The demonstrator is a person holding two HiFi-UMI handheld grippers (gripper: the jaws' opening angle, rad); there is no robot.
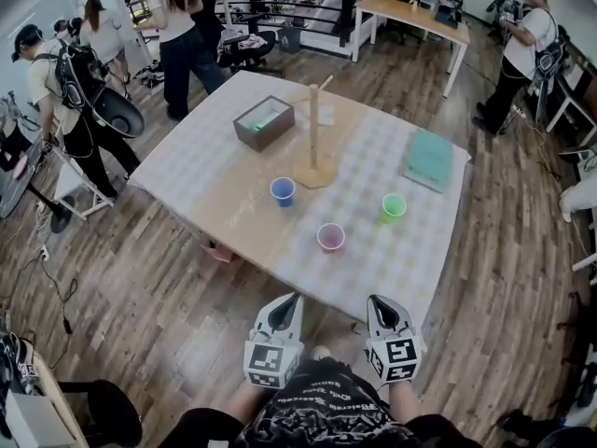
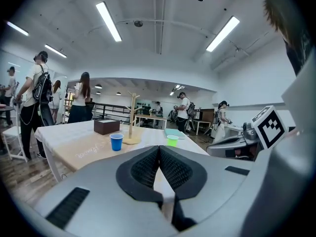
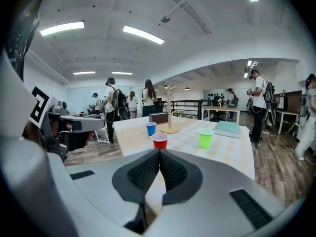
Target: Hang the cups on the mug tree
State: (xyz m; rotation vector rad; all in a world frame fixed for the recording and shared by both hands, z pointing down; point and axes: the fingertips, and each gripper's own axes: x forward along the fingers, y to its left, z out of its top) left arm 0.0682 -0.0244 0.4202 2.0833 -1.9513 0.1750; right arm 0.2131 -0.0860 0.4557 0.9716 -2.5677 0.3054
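Note:
A wooden mug tree (image 1: 315, 138) stands upright in the middle of the table (image 1: 233, 208), bare of cups. A blue cup (image 1: 283, 191) stands just in front of its base, a red cup (image 1: 330, 238) nearer the front edge, and a green cup (image 1: 393, 208) to the right. My left gripper (image 1: 290, 300) and right gripper (image 1: 377, 303) hang side by side below the table's near edge, both shut and empty, well short of the cups. The right gripper view shows the red cup (image 3: 159, 140), blue cup (image 3: 151, 128) and green cup (image 3: 205, 138) ahead; the left gripper view shows the blue cup (image 2: 116, 141).
A dark open box (image 1: 264, 122) sits at the table's back left and a teal book (image 1: 429, 160) at its right. Several people stand around the room beyond the table. A white chair (image 1: 75, 187) stands to the left, another desk (image 1: 415, 19) behind.

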